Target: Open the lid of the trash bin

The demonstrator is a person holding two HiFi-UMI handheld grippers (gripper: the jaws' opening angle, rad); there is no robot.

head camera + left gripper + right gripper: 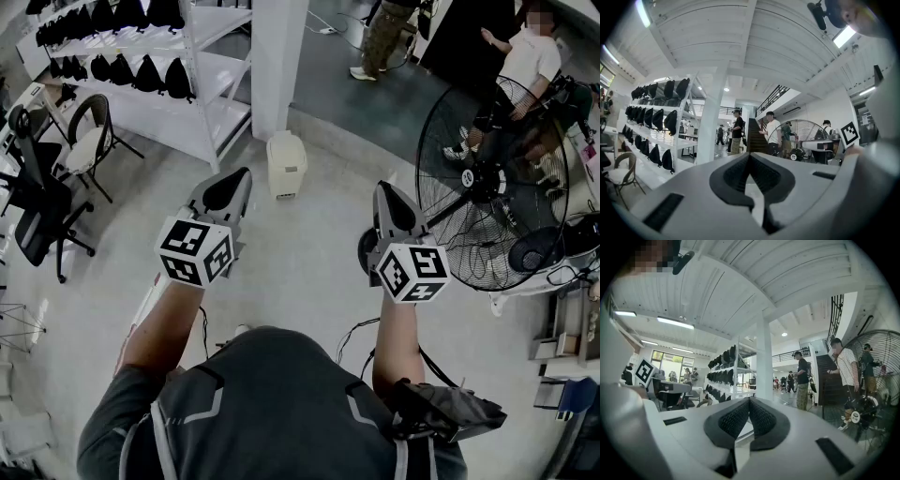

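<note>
Grey left tongs [241, 178]: jaws pressed together so the dark pads meet at the tip, with nothing between them; centre left of the head view, pointing forward.
Right tongs [384, 190]: likewise closed and empty; centre right of the head view, level with the left pair.
Reason for pose: judged an approach posture. Both pairs are well apart from the bin, so nothing calls for a grip yet.
Aim: both gripper views look level across the room and do not show the bin, so the tongs point above it.
Trash bin [286, 167]: cream, upright on the floor [300, 272], upper centre of the head view, beyond the tongs and between them in the frame, near the white pillar [278, 56].
Lid [285, 145]: down on the bin; opening not yet begun.
Surroundings: white rack [211, 112] of black bags at upper left; large fan [487, 202] at right; people standing along the upper edge.
Next move (judgement): step closer and lower one pair to the lid's edge. Which side hinges cannot be told from here.
</note>
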